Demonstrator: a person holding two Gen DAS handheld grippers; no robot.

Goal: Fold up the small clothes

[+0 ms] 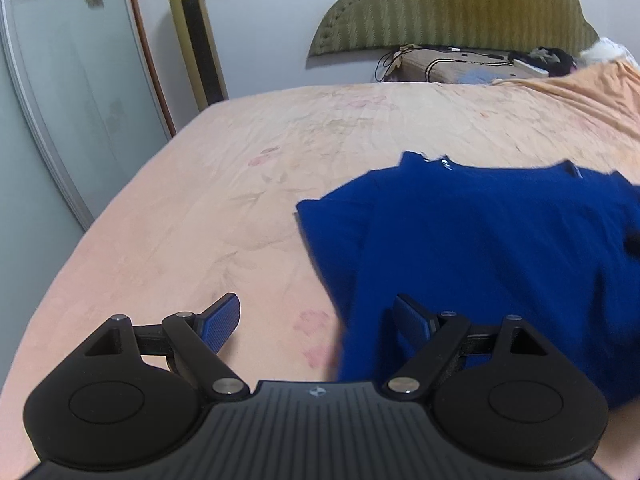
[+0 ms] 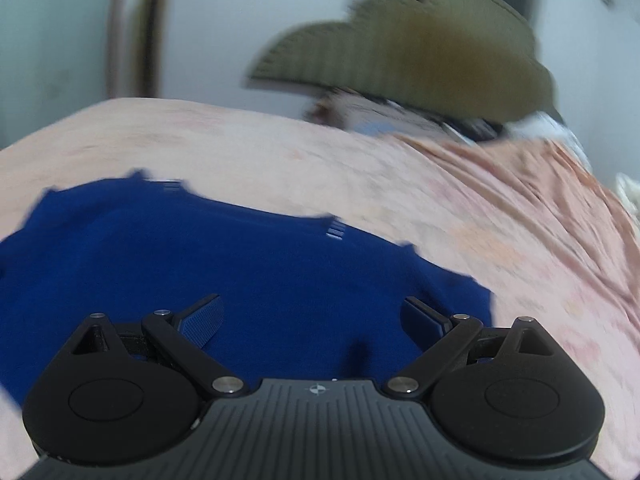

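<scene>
Headboard [image 1: 452, 8] beyond peach bedsheet [image 1: 200, 200], rumpled blue garment [image 1: 480, 240] lying below it, both grippers [image 1: 318, 322] [image 2: 314, 322] gaping wide, empty.

garment: blue top [image 1: 500, 248], one piece, deep royal blue, plain knit-like cloth
state: spread out, mostly flat, not folded into a neat packet; one side flap lies over the body with a visible seam edge
details: small white tags or marks on far edge, jagged neckline; blurred in right wrist view [image 2: 240, 264]
pose: far edge toward headboard, near edge toward cameras
place: on bed [image 1: 200, 208], right of middle in left wrist view, on peach floral sheet
</scene>
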